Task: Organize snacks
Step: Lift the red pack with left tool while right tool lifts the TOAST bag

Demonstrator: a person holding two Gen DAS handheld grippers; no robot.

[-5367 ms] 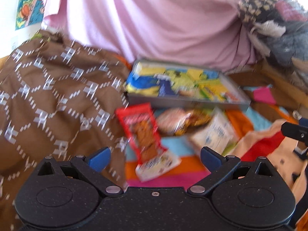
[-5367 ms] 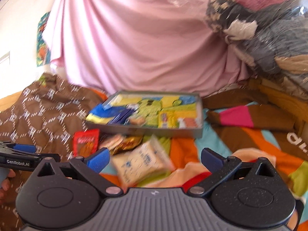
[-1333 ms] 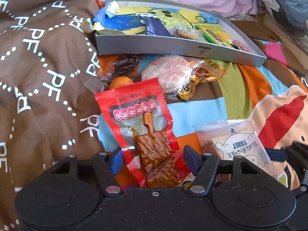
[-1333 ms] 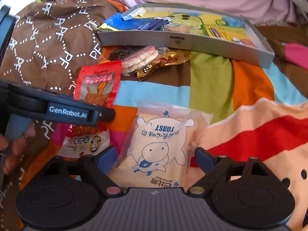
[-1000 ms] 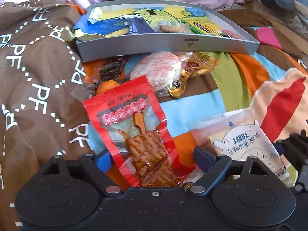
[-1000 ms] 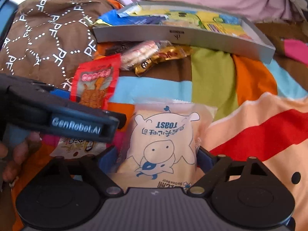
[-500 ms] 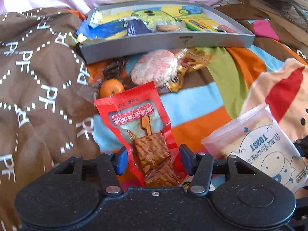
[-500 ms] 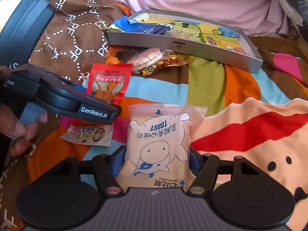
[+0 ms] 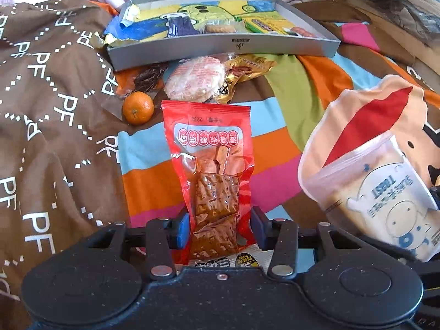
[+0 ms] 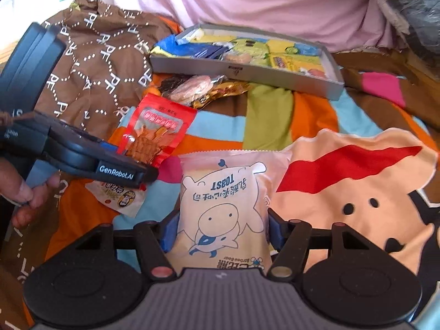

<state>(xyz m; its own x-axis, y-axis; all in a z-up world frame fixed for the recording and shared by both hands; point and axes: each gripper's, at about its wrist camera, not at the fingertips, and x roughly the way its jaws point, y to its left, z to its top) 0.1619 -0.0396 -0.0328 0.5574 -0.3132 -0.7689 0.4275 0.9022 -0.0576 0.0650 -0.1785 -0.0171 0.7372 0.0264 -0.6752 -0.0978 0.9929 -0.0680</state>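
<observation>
Two grippers each pinch a snack packet above a bright striped blanket (image 9: 277, 143). The left gripper (image 9: 220, 227) has its blue-padded fingers closed on the lower part of a glossy red packet (image 9: 211, 165), a long flat pouch with a clear window showing brown, rough-textured pieces; its top stands away from the camera. The right gripper (image 10: 220, 229) is clamped on the sides of a puffy, matte toast packet (image 10: 222, 211), pale and pillow-shaped with a blue cartoon cow and a crimped top edge. From the left wrist camera that same packet shows at the right edge, held clear of the blanket. Beyond the red packet lie a small round orange (image 9: 138, 107), a round pink-and-white cracker in clear wrap (image 9: 195, 78), a crinkled gold foil packet (image 9: 244, 71) and a dark wrapped sweet (image 9: 148, 78), bunched together just in front of a shallow grey box (image 9: 220, 46). The box is rectangular with low walls and holds flat yellow, blue and green wrappers. A brown cloth (image 9: 55, 110) with a white dotted pattern and letters lies rumpled to the left. Pink fabric (image 10: 261, 0) hangs in soft folds behind the box.
</observation>
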